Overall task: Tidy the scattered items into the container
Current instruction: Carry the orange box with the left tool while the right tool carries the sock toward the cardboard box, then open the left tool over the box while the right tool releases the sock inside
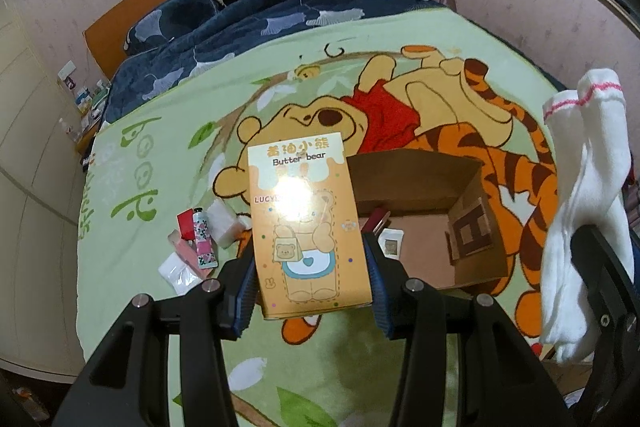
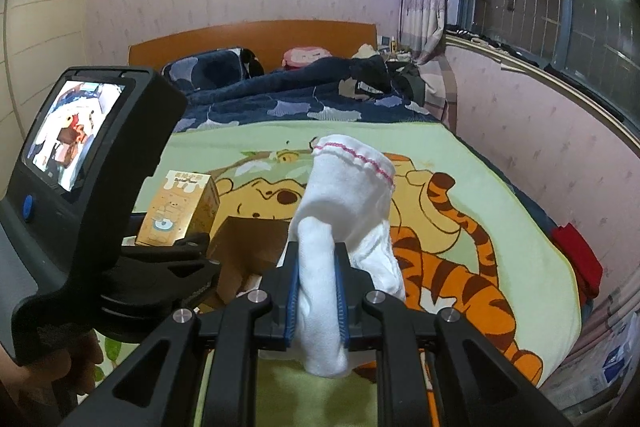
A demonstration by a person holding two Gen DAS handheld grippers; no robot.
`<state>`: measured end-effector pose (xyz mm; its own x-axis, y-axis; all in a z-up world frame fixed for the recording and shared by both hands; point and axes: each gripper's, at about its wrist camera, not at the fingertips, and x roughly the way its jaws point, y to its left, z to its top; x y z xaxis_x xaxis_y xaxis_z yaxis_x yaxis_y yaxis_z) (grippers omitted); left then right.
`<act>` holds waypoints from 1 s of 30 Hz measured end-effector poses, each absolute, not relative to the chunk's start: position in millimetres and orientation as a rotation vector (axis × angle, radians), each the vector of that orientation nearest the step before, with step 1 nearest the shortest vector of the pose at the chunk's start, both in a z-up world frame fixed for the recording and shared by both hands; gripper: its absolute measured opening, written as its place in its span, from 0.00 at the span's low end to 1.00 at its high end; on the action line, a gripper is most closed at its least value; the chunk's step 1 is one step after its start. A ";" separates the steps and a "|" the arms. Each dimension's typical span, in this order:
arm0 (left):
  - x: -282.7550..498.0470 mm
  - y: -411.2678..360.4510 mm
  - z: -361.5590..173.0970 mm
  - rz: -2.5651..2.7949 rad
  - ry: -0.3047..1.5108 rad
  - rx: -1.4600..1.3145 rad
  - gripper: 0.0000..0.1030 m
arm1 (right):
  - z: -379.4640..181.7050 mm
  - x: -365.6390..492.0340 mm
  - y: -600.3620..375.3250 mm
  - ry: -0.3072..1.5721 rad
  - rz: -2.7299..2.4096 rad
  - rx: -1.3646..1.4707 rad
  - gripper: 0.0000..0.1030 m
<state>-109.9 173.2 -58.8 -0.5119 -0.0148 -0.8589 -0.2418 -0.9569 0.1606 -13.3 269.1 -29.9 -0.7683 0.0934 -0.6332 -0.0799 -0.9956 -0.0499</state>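
My left gripper [image 1: 310,279] is shut on an orange "Butter bear" box [image 1: 306,223] and holds it above the blanket, just left of the open cardboard box [image 1: 424,215]. The cardboard box holds a small packet [image 1: 390,245] and a dark red item [image 1: 376,221]. My right gripper [image 2: 318,291] is shut on a pair of white socks [image 2: 344,215] with pink-stitched cuffs, held up above the cardboard box [image 2: 248,243]. The socks [image 1: 584,195] hang at the right in the left wrist view. The butter bear box [image 2: 180,209] and left gripper show at the left in the right wrist view.
Scattered on the green cartoon blanket [image 1: 168,131] left of the box: a floral hand-cream tube [image 1: 204,237], a red item [image 1: 186,225], a white tissue pack [image 1: 226,223], a pink item [image 1: 184,251] and a white pouch [image 1: 178,273]. A dark quilt [image 2: 296,95] and headboard lie beyond.
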 end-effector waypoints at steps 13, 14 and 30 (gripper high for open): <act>-156.7 184.6 -106.4 2.536 0.449 -1.604 0.46 | -69.1 -59.0 272.9 -0.079 2.831 -1.168 0.15; -158.3 185.3 -108.1 2.533 0.452 -1.607 0.46 | -70.7 -60.5 272.8 -0.079 2.829 -1.174 0.15; -172.0 191.9 -120.0 2.452 0.426 -1.644 0.84 | -88.4 -78.2 286.9 -0.004 2.745 -1.298 0.42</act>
